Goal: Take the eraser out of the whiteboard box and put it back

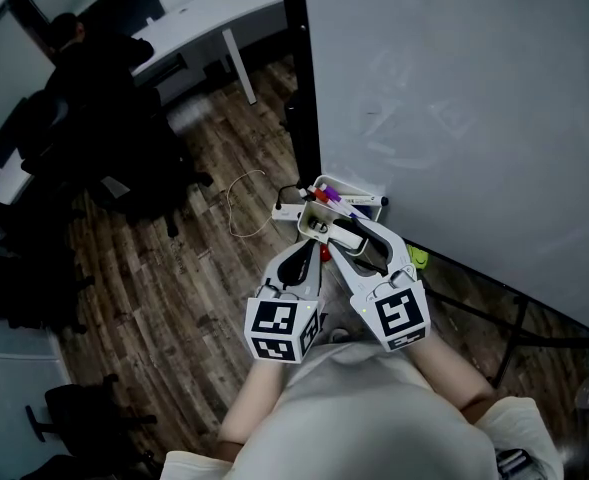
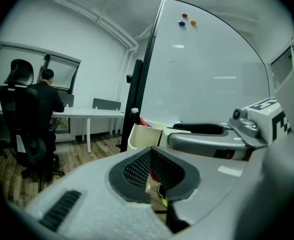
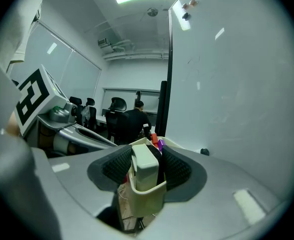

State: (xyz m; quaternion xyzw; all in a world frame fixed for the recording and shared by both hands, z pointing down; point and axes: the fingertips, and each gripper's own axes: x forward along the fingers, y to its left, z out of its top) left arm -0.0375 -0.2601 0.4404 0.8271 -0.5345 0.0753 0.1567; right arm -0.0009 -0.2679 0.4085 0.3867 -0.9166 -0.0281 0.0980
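The cream whiteboard box (image 1: 366, 190) hangs at the whiteboard's lower left corner and holds red and purple markers (image 1: 326, 196). In the right gripper view the pale eraser (image 3: 145, 160) stands upright in the box's near compartment (image 3: 147, 200). My right gripper (image 1: 326, 226) reaches into the box, and its black pads lie against both sides of the eraser. My left gripper (image 1: 311, 247) hovers just left of the box and below it. Its jaws are shut with nothing between them. In the left gripper view the box (image 2: 141, 136) is just beyond the jaws.
The whiteboard (image 1: 454, 108) fills the right side, with a black frame post (image 1: 300, 78) at its left edge. Its stand's legs (image 1: 494, 320) cross the wooden floor. A white cable (image 1: 240, 204) and a green thing (image 1: 417, 258) lie on the floor. A person (image 2: 44, 100) sits at a desk, with office chairs around.
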